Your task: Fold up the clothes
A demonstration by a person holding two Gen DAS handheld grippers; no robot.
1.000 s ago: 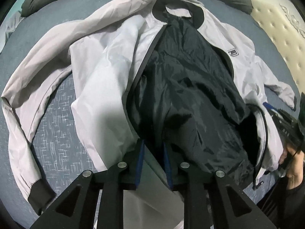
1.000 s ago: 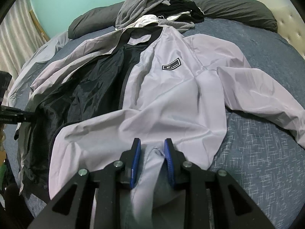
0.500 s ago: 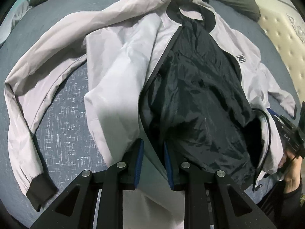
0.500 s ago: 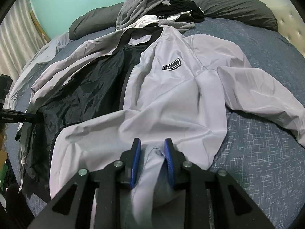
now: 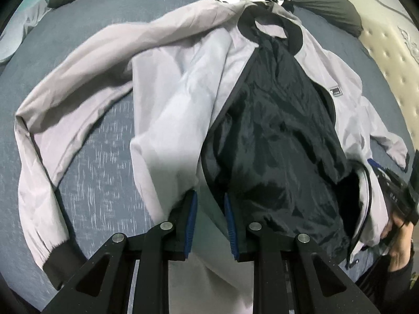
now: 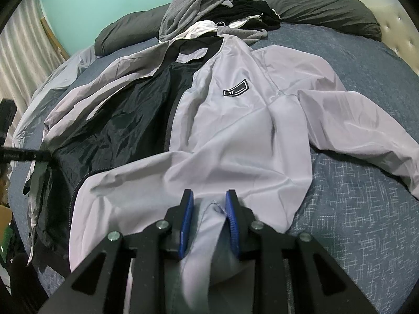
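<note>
A pale grey jacket (image 5: 180, 120) with black lining (image 5: 275, 141) lies unzipped on the blue bed, collar toward the pillows. My left gripper (image 5: 209, 198) is shut on the hem of its left front panel, beside the zipper edge. In the right wrist view the same jacket (image 6: 235, 136) shows its chest badge (image 6: 235, 90), and my right gripper (image 6: 209, 198) is shut on a bunched fold of the right panel's hem. The other gripper and the hand holding it (image 5: 398, 196) show at the right edge of the left wrist view. Both sleeves (image 5: 78, 83) (image 6: 361, 120) spread outward.
A heap of grey, black and white clothes (image 6: 214, 13) sits at the head of the bed against dark pillows (image 6: 322, 7). The blue patterned bedspread (image 6: 353, 222) extends to the right. A padded cream headboard (image 5: 387, 60) and a curtain (image 6: 21, 52) border the bed.
In the left wrist view the jacket has shifted right and down as my left gripper drew the left panel along with it. The right wrist view is unchanged.
</note>
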